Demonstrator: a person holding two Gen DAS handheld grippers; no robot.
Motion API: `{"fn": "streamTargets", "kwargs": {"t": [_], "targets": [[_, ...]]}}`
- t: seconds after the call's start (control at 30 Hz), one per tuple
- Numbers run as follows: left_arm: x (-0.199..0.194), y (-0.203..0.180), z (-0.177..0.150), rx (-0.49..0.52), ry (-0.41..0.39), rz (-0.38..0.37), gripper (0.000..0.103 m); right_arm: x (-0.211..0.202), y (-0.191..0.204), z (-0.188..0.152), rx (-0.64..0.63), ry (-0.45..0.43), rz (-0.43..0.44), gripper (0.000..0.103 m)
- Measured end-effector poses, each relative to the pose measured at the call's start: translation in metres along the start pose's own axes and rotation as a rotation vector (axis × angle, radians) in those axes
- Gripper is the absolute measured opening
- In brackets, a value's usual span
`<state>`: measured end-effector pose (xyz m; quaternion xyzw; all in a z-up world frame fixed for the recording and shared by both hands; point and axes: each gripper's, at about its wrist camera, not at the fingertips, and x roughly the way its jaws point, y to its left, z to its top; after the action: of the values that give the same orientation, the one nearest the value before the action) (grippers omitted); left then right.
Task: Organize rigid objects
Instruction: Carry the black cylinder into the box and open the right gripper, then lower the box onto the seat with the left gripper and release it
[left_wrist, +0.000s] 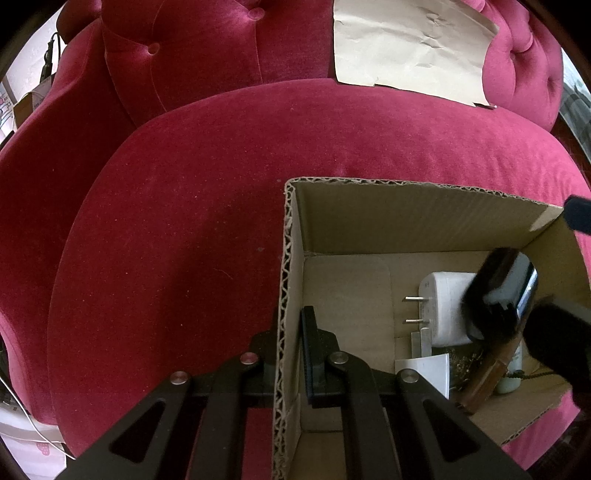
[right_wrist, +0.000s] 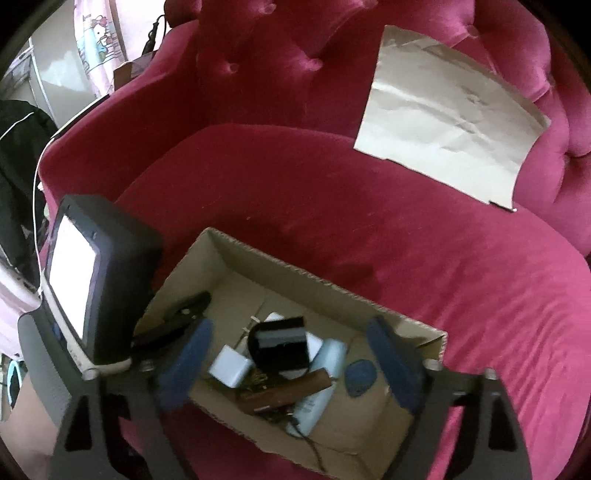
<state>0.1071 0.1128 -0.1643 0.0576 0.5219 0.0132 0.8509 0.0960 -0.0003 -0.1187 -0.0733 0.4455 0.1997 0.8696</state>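
An open cardboard box (left_wrist: 406, 210) stands on the seat of a red armchair. My left gripper (left_wrist: 290, 343) is shut on the box's left wall, one finger outside and one inside. In the right wrist view my right gripper (right_wrist: 290, 341) hangs open over the box (right_wrist: 295, 273), its blue pads (right_wrist: 195, 343) wide apart and touching nothing. Below them a black boxy object (right_wrist: 280, 347), blurred in the left wrist view (left_wrist: 498, 295), lies over the pile. The pile holds a white plug charger (left_wrist: 447, 306), a white adapter cube (right_wrist: 231, 365), a brown wooden piece (right_wrist: 284, 387) and a pale tube (right_wrist: 314, 406).
The red velvet armchair seat (left_wrist: 184, 240) stretches left of and behind the box. A creased beige paper sheet (right_wrist: 450, 129) leans on the tufted backrest. The left gripper's body with its lit screen (right_wrist: 77, 280) stands at the box's left side. A white cable (right_wrist: 35, 192) hangs beyond the armrest.
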Motion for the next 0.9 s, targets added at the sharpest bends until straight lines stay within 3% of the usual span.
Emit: {"fn": "streamTargets", "kwargs": {"t": [0.1, 0.77, 0.8, 0.87, 0.9], "targets": [[0.0, 0.0, 0.0, 0.001, 0.0, 0.0, 0.008, -0.001, 0.0, 0.001, -0.004, -0.002, -0.022, 0.102], [-0.003, -0.005, 0.003, -0.019, 0.009, 0.024, 0.011, -0.002, -0.016, 0.0, 0.025, 0.019, -0.086, 0.103], [-0.004, -0.006, 0.003, -0.019, 0.01, 0.028, 0.013, -0.004, -0.018, 0.0, 0.03, 0.017, -0.088, 0.103], [-0.008, -0.005, 0.005, -0.027, -0.005, 0.045, 0.027, -0.005, -0.021, 0.0, 0.04, 0.016, -0.095, 0.103], [-0.012, -0.004, 0.006, -0.037, -0.017, 0.05, 0.044, -0.006, -0.023, 0.0, 0.046, 0.018, -0.099, 0.103]]}}
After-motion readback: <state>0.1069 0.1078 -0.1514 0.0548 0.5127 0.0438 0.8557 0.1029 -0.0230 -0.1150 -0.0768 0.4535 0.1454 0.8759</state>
